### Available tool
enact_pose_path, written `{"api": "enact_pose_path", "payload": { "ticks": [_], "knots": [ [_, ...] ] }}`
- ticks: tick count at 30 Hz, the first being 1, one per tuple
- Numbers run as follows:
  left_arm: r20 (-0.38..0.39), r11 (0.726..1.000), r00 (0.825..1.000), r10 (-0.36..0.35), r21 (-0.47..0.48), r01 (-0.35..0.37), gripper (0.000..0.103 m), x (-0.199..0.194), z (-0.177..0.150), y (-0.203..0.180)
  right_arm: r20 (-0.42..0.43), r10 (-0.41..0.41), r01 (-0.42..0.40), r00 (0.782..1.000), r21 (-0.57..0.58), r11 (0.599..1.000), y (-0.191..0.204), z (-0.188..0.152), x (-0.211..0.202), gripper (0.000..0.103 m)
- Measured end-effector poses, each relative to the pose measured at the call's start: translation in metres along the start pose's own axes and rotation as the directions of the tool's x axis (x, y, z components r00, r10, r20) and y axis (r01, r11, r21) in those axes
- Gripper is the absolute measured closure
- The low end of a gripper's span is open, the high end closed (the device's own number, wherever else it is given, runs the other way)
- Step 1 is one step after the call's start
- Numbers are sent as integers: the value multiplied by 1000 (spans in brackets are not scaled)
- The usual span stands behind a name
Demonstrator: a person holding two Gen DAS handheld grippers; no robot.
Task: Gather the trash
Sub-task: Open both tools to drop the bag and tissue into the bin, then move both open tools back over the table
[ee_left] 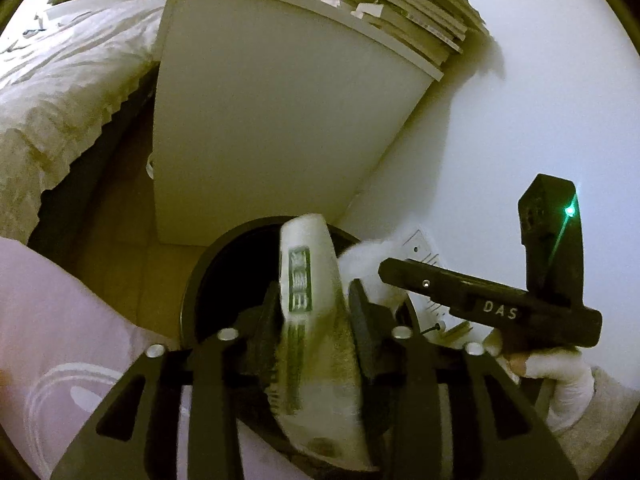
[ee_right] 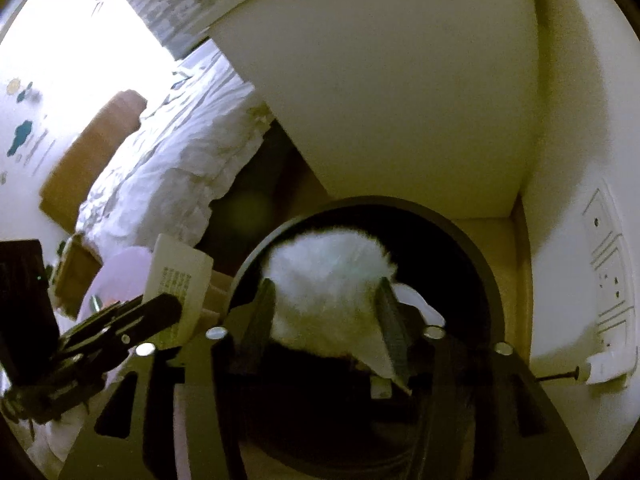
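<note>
My left gripper (ee_left: 314,300) is shut on a white tube with green print (ee_left: 306,276), held over the rim of a black round bin (ee_left: 196,280). My right gripper (ee_right: 326,300) is shut on a fluffy white wad of tissue (ee_right: 328,280), held over the open mouth of the same bin (ee_right: 476,256). The right gripper also shows in the left wrist view (ee_left: 384,272), just right of the tube, with the wad (ee_left: 368,260) in it. The tube (ee_right: 176,284) and the left gripper (ee_right: 160,308) show at the left of the right wrist view.
A white bedside cabinet (ee_left: 272,120) stands right behind the bin, with a stack of books (ee_left: 412,12) on top. A bed with a pale ruffled cover (ee_left: 52,92) lies to the left. A white wall (ee_left: 540,100) with a socket plate (ee_right: 608,264) is on the right.
</note>
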State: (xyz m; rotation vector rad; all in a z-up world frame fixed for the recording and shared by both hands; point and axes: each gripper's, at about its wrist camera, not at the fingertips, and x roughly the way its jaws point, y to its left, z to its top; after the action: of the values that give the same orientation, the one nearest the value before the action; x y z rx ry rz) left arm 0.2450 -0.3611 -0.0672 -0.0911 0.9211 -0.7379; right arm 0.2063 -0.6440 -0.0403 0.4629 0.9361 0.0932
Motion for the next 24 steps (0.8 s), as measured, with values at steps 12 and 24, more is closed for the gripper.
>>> {"api": "enact_pose_path", "payload": {
  "ticks": [12, 24],
  "knots": [
    [103, 997, 992, 66, -34, -63, 24, -68, -15, 10, 10, 37, -36, 999, -81, 996, 44, -6, -14, 43],
    [251, 921, 904, 348, -271, -279, 20, -226, -96, 103, -80, 143, -164, 986, -456, 875, 224, -48, -4, 43]
  ]
}}
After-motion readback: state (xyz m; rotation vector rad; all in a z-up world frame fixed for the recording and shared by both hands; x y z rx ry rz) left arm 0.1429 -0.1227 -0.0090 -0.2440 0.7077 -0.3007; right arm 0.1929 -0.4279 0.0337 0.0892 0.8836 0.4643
